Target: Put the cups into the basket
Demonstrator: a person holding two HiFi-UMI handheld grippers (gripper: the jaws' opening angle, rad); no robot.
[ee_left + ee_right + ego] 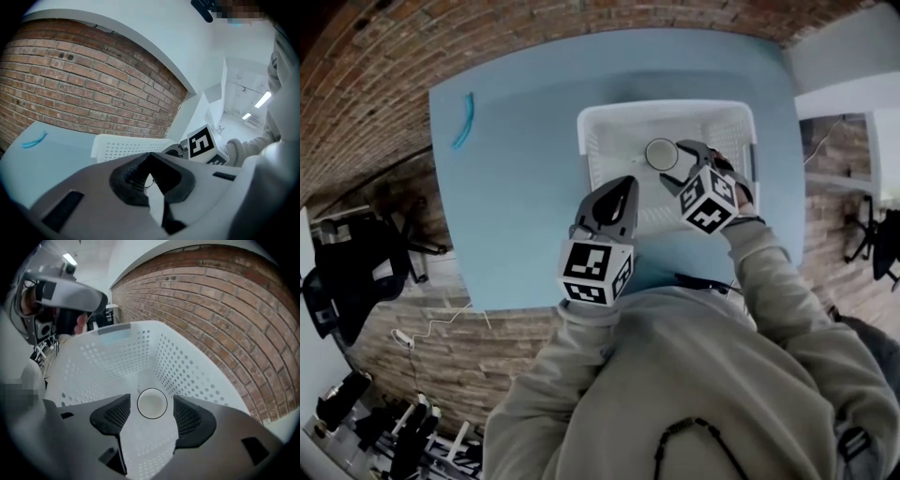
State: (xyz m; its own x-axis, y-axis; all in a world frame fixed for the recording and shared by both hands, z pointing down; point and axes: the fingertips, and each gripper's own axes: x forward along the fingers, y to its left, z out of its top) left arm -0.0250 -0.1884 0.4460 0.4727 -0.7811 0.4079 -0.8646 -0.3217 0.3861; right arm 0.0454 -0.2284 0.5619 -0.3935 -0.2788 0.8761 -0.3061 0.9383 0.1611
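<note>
A single cup (661, 153) (152, 403), white with a thin dark rim, stands upright and mouth up on the floor of the basket (656, 110) (126, 147) (108, 357), clear of its walls. The basket is white plastic, rectangular, its walls and floor dotted with small holes, standing open side up.

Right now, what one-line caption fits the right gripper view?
Right gripper, jaws open, poised over a white cup standing upright on the floor of the white perforated basket.

No words, numbers or brand marks can be read anywhere; only square marker patterns are shown on the left cube (595, 270) and right cube (710, 201).
</note>
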